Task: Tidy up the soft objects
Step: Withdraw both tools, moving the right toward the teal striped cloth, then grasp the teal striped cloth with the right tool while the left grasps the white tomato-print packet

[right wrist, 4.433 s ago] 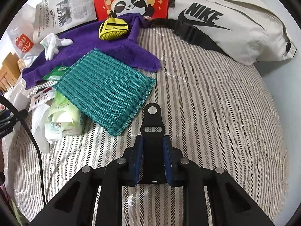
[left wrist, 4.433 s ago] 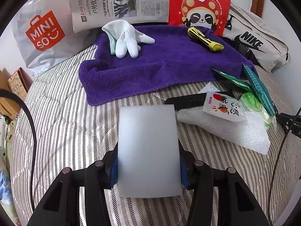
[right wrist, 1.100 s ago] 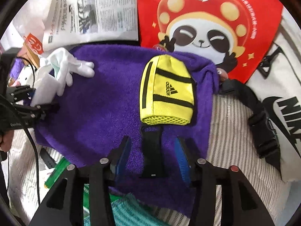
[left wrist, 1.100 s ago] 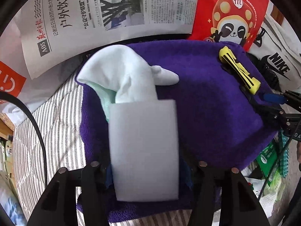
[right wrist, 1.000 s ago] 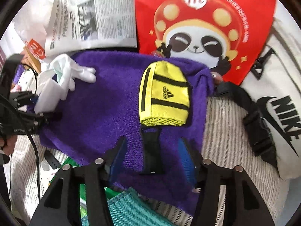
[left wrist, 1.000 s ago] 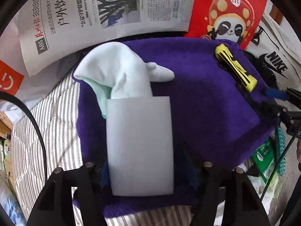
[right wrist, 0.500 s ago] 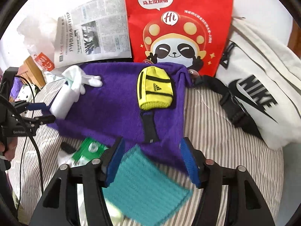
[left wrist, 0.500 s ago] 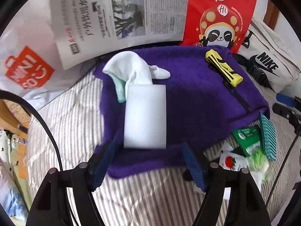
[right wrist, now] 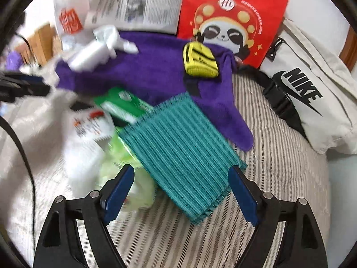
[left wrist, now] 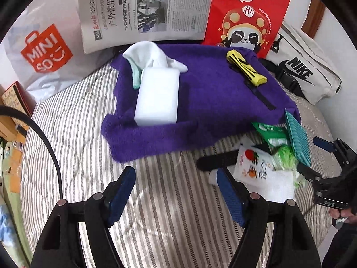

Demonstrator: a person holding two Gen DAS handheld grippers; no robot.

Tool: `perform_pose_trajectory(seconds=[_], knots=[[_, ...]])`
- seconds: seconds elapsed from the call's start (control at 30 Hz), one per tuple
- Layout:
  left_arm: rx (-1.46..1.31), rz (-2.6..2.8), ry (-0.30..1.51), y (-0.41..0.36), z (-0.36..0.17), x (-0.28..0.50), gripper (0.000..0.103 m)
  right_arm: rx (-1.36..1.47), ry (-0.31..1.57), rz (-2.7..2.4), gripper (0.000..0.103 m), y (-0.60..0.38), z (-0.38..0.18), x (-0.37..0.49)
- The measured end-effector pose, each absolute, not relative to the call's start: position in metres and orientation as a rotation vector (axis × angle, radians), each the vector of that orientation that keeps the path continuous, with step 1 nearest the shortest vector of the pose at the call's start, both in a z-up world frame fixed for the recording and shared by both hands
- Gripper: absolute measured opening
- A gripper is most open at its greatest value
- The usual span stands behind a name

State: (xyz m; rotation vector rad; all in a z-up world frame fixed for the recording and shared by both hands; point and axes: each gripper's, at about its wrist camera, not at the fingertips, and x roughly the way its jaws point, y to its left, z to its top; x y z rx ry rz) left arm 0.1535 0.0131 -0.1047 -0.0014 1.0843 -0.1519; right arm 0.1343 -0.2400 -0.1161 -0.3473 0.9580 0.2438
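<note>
A: What writing can you read around the bed?

B: At the far edge, a white plastic bag says MINISO in an orange logo. Beside it stands a newspaper with Chinese headlines and the page mark A05. Then a red paper bag with a panda in a mushroom cap and a round "Hi" badge. The cream waist bag at the far right says NIKE in black.

A: And the soft things?

B: On the purple towel lie a white sponge block touching a white glove, and a yellow pouch with black stripes with a black strap below it. A teal ribbed cloth overlaps the towel's near edge, beside a green packet and a white snack packet printed with fruit.

A: The grippers?

B: The left gripper is spread wide over bare striped bedding, nothing between its jaws. The right gripper is opening, jaws apart above the teal cloth's near end, not pressing it
</note>
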Motion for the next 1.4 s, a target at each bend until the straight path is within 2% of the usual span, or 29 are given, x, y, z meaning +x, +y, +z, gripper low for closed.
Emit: perform_pose_trajectory(seconds=[0.2, 0.23, 0.27, 0.4, 0.53, 0.67, 0.93, 1.03, 1.23, 1.4], knots=[[-0.022, -0.145, 1.099, 0.019, -0.112, 0.139, 0.074, -0.328, 0.884, 0.219, 0.085, -0.239, -0.121, 0.138], [-0.021, -0.144, 1.104, 0.019, -0.113, 0.138, 0.074, -0.329, 0.883, 0.222, 0.082, -0.239, -0.121, 0.140], [-0.020, -0.143, 1.107, 0.019, -0.114, 0.137, 0.074, -0.329, 0.883, 0.228, 0.066, -0.239, -0.120, 0.141], [-0.026, -0.144, 1.115, 0.018, -0.116, 0.134, 0.074, -0.357, 0.879, 0.229, 0.037, -0.237, -0.107, 0.133], [-0.026, -0.146, 1.119, 0.017, -0.117, 0.131, 0.074, -0.374, 0.850, 0.208, 0.031, -0.240, -0.094, 0.127], [-0.038, -0.155, 1.121, 0.016, -0.119, 0.130, 0.074, -0.377, 0.852, 0.167, 0.031, -0.247, -0.095, 0.137], [-0.052, -0.187, 1.113, 0.010, -0.116, 0.127, 0.074, -0.398, 0.848, 0.157, 0.040, -0.242, -0.110, 0.154], [-0.056, -0.223, 1.110, 0.005, -0.117, 0.126, 0.074, -0.394, 0.845, 0.148, 0.037, -0.242, -0.108, 0.154], [-0.034, -0.307, 1.099, -0.016, -0.120, 0.122, 0.074, -0.299, 0.838, 0.144, 0.025, -0.258, -0.086, 0.144], [-0.006, -0.393, 1.078, -0.040, -0.121, 0.126, 0.074, -0.190, 0.849, 0.186, 0.024, -0.277, -0.068, 0.134]])
